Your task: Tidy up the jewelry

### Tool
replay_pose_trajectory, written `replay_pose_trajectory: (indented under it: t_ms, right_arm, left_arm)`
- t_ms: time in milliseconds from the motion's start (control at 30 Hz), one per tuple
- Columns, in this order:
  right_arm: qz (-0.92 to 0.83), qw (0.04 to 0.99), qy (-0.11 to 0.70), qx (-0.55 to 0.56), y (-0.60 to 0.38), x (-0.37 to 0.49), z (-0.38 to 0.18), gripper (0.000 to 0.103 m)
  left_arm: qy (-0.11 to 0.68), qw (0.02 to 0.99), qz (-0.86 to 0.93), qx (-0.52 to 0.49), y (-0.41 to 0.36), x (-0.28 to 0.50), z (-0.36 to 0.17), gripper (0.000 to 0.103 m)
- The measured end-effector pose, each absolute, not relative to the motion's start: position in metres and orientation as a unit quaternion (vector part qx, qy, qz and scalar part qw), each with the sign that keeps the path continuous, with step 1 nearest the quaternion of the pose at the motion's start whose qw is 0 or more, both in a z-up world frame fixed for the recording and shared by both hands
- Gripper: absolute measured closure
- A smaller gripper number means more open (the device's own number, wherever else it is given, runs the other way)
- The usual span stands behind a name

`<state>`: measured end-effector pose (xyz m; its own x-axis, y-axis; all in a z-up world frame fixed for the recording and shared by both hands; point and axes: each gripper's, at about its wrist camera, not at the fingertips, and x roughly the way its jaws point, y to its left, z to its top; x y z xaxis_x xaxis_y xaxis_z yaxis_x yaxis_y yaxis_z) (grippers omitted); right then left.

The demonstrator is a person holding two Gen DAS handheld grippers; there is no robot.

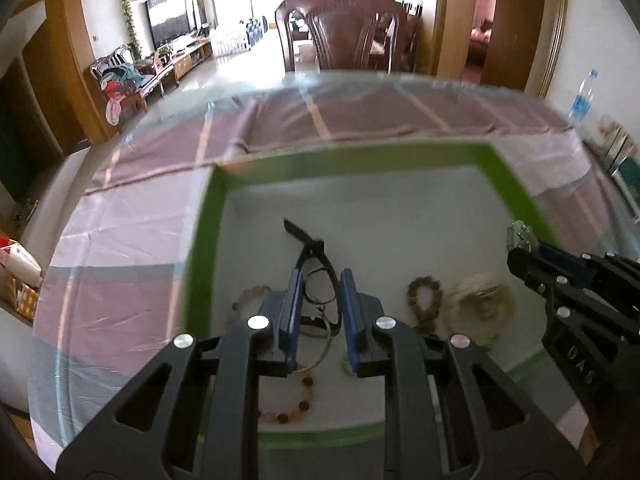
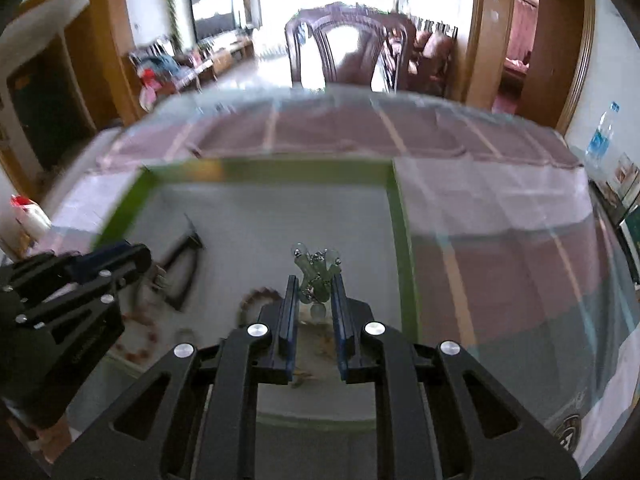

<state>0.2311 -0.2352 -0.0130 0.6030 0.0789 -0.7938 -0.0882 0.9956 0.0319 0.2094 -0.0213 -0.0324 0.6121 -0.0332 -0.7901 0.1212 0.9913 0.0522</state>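
Note:
A white mat with a green border (image 1: 348, 154) lies on the glass table. On it are a black cord necklace (image 1: 316, 258), a brown bead bracelet (image 1: 426, 300), a pale bead pile (image 1: 480, 304) and a red-orange bead strand (image 1: 296, 406). My left gripper (image 1: 319, 280) is open above the black cord, with nothing clamped. My right gripper (image 2: 314, 282) is shut on a silver and pale-green beaded piece (image 2: 316, 266), held above the mat. It also shows in the left wrist view (image 1: 520, 238).
A dark wooden chair (image 1: 348, 32) stands behind the table. A pink and maroon cloth (image 1: 360, 116) lies under the glass. A water bottle (image 1: 582, 98) stands at the far right edge. The mat's green border (image 2: 404, 240) runs just right of the right gripper.

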Motion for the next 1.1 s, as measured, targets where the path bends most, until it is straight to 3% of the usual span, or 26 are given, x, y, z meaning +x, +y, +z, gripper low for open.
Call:
replay_pose_trajectory:
  t_ms: [533,633,667,700,833,967,1100]
  right_arm:
    - [0.042,0.902,0.429,-0.002,-0.233,0.237,-0.017,0.086]
    - [0.038,0.907,0.420,0.002,-0.237,0.235,-0.014,0.074]
    - [0.037,0.908,0.418,0.005,-0.239,0.233,-0.012,0.066]
    - [0.034,0.910,0.414,0.007,-0.242,0.231,-0.011,0.062]
    - [0.034,0.916,0.399,0.007,-0.250,0.214,0.001,0.053]
    - [0.037,0.927,0.374,-0.003,-0.257,0.182,0.018,0.027]
    - [0.038,0.940,0.340,-0.006,-0.264,0.141,0.033,0.012]
  left_arm:
    - [0.431,0.900,-0.037,0.051,-0.024,0.210,-0.039,0.084]
    - [0.426,0.903,-0.032,0.046,-0.022,0.209,-0.035,0.075]
    - [0.424,0.904,-0.032,0.043,-0.022,0.207,-0.033,0.059]
    - [0.420,0.906,-0.033,0.041,-0.021,0.205,-0.031,0.052]
    - [0.407,0.912,-0.027,0.040,-0.017,0.192,-0.019,0.049]
    - [0.368,0.928,-0.014,0.052,-0.010,0.157,0.001,0.033]
    - [0.310,0.949,-0.012,0.063,-0.005,0.110,0.019,0.019]
